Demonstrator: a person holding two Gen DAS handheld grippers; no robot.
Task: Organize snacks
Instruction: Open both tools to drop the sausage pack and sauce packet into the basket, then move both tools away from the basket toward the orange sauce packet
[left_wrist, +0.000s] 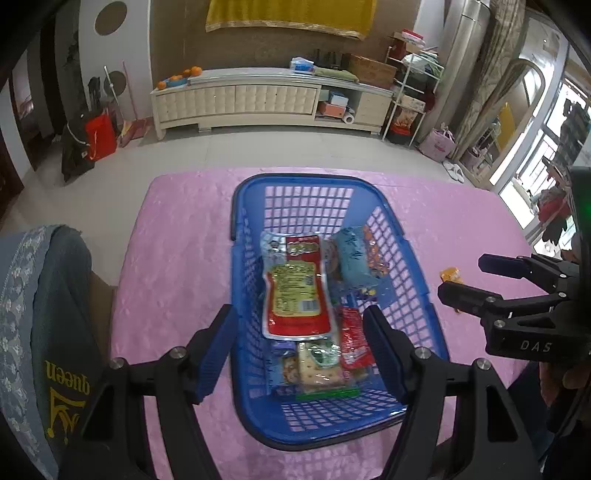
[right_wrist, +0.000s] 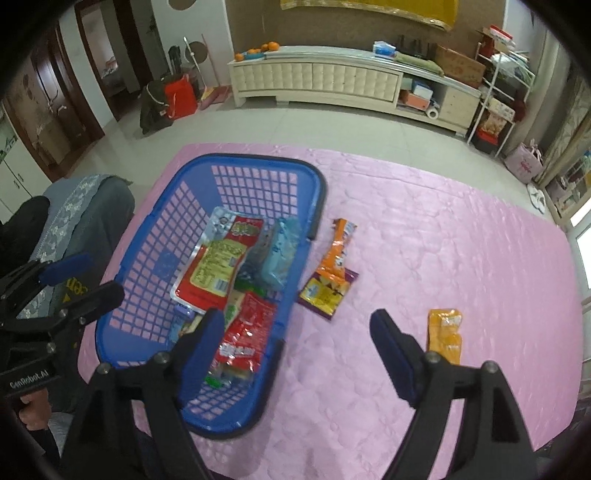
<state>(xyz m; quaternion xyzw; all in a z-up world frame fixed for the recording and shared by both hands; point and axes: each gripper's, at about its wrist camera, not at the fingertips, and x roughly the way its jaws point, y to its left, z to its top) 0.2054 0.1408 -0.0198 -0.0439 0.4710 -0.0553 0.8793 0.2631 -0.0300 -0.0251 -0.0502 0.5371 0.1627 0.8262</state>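
Observation:
A blue plastic basket (left_wrist: 295, 181) (right_wrist: 258, 158) stands on the pink tablecloth (right_wrist: 443, 240). In it lie a large red-and-yellow packet (left_wrist: 295, 291) (right_wrist: 218, 266), a light blue packet (left_wrist: 354, 258) (right_wrist: 280, 251), a red packet (left_wrist: 352, 339) (right_wrist: 247, 332) and a cracker packet (left_wrist: 317, 365). My left gripper (left_wrist: 299, 317) (right_wrist: 85, 282) hangs open above the basket's near half, with nothing in it. My right gripper (right_wrist: 297, 319) (left_wrist: 465, 277) is open and holds nothing, over the basket's right rim and the cloth. On the cloth to the right lie an orange packet (right_wrist: 341, 243), a purple-and-yellow packet (right_wrist: 327, 291) and a small orange packet (right_wrist: 445, 334) (left_wrist: 451, 275).
A chair draped in grey-blue cloth (left_wrist: 44, 295) (right_wrist: 85, 210) stands against the table's left side. A person's hand (right_wrist: 33, 410) grips the left tool. Beyond the table are tiled floor and a long white cabinet (left_wrist: 236, 99). Bare pink cloth spreads to the far right.

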